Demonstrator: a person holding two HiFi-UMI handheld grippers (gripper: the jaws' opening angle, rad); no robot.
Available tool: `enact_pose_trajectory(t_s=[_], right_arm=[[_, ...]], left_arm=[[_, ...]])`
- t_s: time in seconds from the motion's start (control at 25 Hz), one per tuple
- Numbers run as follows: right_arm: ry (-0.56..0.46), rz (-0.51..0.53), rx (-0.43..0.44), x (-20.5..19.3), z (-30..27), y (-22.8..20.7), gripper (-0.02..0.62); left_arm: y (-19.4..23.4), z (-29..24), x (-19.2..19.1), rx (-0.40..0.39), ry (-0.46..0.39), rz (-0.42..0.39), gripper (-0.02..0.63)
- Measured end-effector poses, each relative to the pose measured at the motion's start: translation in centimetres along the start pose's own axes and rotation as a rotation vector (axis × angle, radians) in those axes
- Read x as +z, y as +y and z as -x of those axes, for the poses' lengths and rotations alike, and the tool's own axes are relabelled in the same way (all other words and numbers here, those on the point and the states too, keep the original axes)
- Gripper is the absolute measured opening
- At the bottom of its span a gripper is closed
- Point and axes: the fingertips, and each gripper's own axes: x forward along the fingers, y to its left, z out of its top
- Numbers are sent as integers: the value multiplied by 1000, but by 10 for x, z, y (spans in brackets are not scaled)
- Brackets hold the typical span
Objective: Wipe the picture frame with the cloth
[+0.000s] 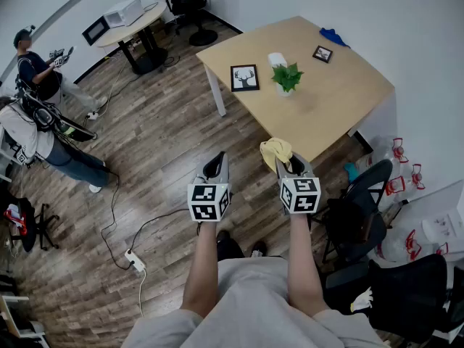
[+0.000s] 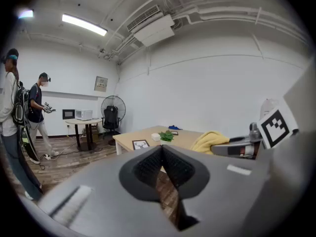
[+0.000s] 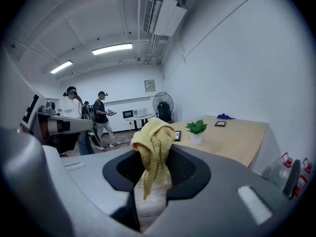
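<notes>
A black picture frame (image 1: 245, 77) with a deer print stands on the wooden table (image 1: 341, 100), near its left edge; it also shows small in the left gripper view (image 2: 140, 144) and behind the cloth in the right gripper view (image 3: 177, 135). My right gripper (image 1: 283, 158) is shut on a yellow cloth (image 1: 276, 151) (image 3: 155, 150), held in the air just short of the table's near corner. The cloth (image 2: 209, 141) also shows in the left gripper view. My left gripper (image 1: 214, 164) (image 2: 161, 150) is shut and empty, over the floor left of the table.
On the table stand a small potted plant (image 1: 287, 77), a white box (image 1: 277, 59), a second small frame (image 1: 322, 54) and a blue cloth (image 1: 333, 35). Black office chairs (image 1: 359, 220) sit to my right. Two people (image 1: 40, 71) stand far left. A cable and power strip (image 1: 134, 259) lie on the floor.
</notes>
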Motion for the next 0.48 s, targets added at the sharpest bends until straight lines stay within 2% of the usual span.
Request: enact_pose_trajectory(t_s=[0.16,0.48], right_arm=[[-11,9,10,5,5,-2,120],[-46,20,18,21,16,-13,120]], left_arm=[[-5,0,5,-6,-14,25,52],[-15,3,13,-4,-32,23,52]])
